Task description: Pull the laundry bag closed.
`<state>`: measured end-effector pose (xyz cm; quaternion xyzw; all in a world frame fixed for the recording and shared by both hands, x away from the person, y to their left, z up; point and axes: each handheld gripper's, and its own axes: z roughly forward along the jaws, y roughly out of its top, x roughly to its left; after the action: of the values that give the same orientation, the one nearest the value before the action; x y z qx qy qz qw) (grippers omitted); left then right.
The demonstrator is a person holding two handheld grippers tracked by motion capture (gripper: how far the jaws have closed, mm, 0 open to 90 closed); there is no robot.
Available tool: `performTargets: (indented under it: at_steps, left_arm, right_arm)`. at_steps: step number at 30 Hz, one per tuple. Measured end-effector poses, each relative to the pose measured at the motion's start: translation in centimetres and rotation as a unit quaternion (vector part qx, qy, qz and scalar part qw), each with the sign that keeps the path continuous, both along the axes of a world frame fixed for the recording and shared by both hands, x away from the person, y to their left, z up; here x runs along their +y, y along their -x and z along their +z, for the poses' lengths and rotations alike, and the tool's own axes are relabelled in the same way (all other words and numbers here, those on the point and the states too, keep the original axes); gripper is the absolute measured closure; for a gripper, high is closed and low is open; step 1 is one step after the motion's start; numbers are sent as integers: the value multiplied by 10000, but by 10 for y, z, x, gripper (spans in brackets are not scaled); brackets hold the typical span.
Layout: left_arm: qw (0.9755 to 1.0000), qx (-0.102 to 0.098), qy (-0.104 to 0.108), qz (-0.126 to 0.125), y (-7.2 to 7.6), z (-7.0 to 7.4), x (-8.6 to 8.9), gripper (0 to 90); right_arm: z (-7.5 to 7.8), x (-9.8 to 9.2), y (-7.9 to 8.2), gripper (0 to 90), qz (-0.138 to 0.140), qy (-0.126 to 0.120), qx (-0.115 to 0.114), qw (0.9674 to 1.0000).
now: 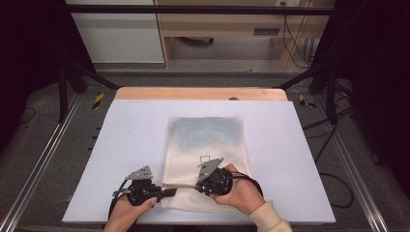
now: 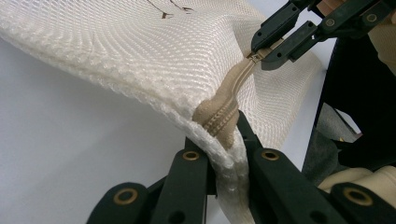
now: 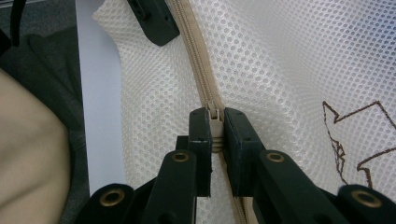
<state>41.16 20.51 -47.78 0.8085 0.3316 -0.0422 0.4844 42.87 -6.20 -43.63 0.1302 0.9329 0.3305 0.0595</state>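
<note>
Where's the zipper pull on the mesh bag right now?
The zipper pull is clamped in the right gripper, partway along the tan zipper on the mesh bag's near edge, right of the left gripper pinching the bag's corner.

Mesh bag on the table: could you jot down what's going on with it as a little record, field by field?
item: cream mesh bag with a beige zipper
surface: pale table
left gripper: shut on the bag's corner at the zipper's end
right gripper: shut on the zipper pull
hands: one behind each gripper, at the near table edge
contents: something bluish shows through the mesh at the far end; cannot tell what
</note>
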Motion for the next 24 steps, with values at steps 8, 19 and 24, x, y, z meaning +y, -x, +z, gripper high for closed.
performTargets:
  at_steps: [8,19,24]
  left_arm:
    - [10000,-17,-6,-3,0,0,0,859]
    - [10000,-17,1,-11,0,0,-1,857]
    - [10000,-13,4,-3,0,0,-1,857]
  right_arm:
    - [0,-5,1,822,-53,-30,20,10000]
    - [2,-11,1,822,-102,-18,16,9999]
    - [3,-14,1,822,-139,-27,5,9999]
